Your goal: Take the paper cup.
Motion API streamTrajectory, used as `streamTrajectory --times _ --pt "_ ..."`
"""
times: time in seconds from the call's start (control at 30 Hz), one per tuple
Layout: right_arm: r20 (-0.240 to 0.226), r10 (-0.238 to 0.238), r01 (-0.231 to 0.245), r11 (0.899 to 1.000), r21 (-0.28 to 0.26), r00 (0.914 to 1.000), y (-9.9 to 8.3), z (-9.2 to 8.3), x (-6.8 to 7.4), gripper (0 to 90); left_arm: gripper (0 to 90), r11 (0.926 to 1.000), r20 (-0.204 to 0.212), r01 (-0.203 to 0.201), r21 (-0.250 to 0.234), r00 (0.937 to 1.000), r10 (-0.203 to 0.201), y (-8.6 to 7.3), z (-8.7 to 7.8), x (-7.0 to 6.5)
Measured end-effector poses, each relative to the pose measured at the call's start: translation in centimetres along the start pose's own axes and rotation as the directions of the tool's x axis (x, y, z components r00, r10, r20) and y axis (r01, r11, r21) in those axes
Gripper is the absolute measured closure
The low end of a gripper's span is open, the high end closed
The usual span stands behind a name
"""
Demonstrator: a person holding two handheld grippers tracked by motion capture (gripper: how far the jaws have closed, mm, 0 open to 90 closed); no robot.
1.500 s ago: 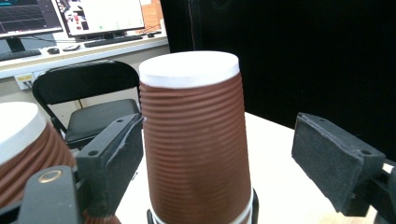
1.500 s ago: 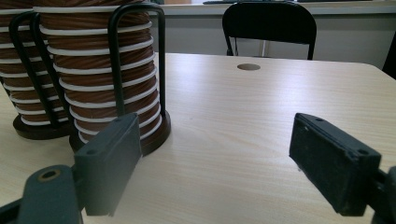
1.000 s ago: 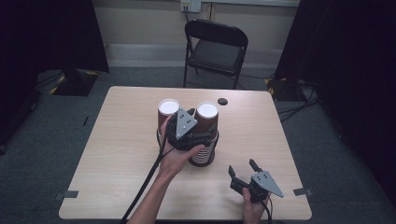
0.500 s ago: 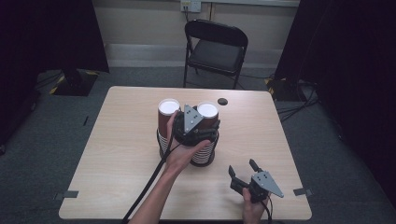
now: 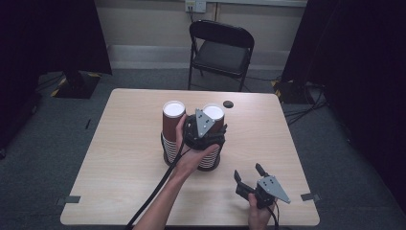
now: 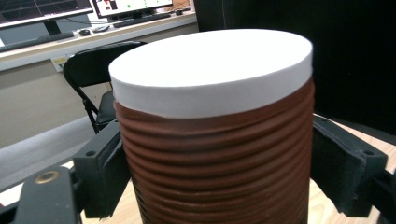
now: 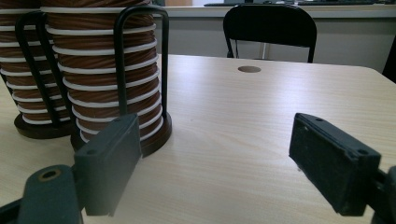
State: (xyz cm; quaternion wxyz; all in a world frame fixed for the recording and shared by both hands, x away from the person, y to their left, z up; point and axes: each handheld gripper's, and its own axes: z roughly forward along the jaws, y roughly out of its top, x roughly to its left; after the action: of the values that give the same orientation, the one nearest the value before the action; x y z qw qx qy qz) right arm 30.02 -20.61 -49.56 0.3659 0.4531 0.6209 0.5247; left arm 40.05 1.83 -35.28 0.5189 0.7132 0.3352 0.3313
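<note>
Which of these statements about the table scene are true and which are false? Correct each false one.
1. Two cup stacks stand in a black holder. True.
2. The left hand-held gripper is at the left stack. False: its jaws flank the right stack.
3. The right hand-held gripper holds a cup. False: its jaws are open with nothing between them.
4. A folding chair stands beyond the table. True.
</note>
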Motion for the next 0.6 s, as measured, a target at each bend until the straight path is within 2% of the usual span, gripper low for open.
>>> streamTrajectory --times 0.07,0.33,0.6 --pt "0.0 0.001 -0.001 1.0 -0.001 1.0 0.0 -0.01 0.0 15.9 16.8 0.9999 0.006 0.015 0.004 0.9999 -0.015 0.1 0.1 0.15" --pt "0.0 -0.003 0.003 1.0 -0.003 1.0 -0.01 -0.03 0.01 16.0 17.8 0.9993 0.012 0.031 0.02 0.9994 -0.031 0.36 0.09 0.27" --pt "-0.001 0.0 0.0 1.0 -0.002 1.0 -0.01 0.0 -0.01 16.0 18.3 0.9989 0.032 0.047 0.0 0.9984 -0.047 0.75 -0.15 0.59"
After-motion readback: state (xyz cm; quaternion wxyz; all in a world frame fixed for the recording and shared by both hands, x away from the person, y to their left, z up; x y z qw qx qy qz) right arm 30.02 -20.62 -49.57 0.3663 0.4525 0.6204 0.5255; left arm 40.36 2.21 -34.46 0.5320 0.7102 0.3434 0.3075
